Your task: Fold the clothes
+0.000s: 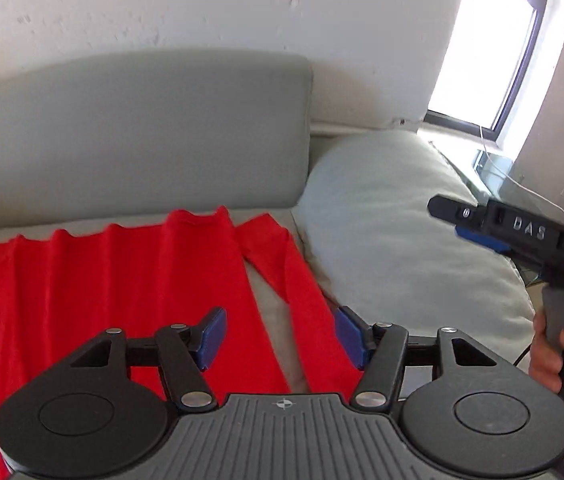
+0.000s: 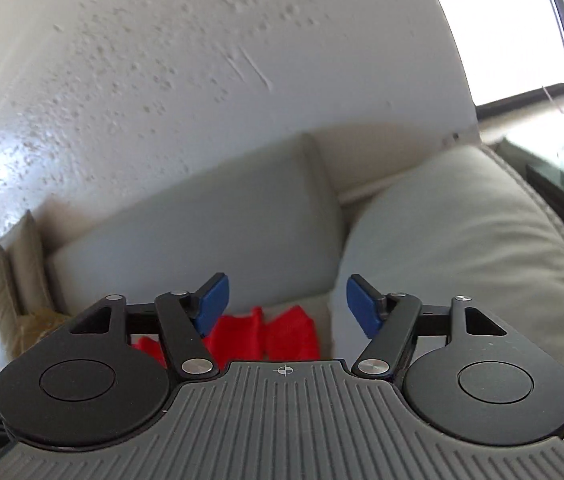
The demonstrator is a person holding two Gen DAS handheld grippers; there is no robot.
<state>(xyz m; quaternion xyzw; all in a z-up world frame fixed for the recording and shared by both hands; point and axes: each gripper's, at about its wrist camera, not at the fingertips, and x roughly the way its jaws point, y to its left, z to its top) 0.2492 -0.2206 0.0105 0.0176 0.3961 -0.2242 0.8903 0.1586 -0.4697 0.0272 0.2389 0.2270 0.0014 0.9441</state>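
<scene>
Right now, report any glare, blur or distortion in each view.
Left wrist: the window is blown out white, the red garment smears at its left edge, and the fisheye bends the sofa. Right wrist: the window glares white and the wall is slightly soft.

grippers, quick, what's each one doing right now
left gripper: open, nothing between its fingers, above the red garment.
right gripper: open, holding nothing.

red garment (image 1: 114, 280): spread flat on grey sofa seat (image 1: 270, 308), far edge rippled in soft ridges near the backrest (image 1: 142, 128). a long narrow part, sleeve or leg, lies beside the main panel with a strip of seat between; its upper end is folded over.
</scene>
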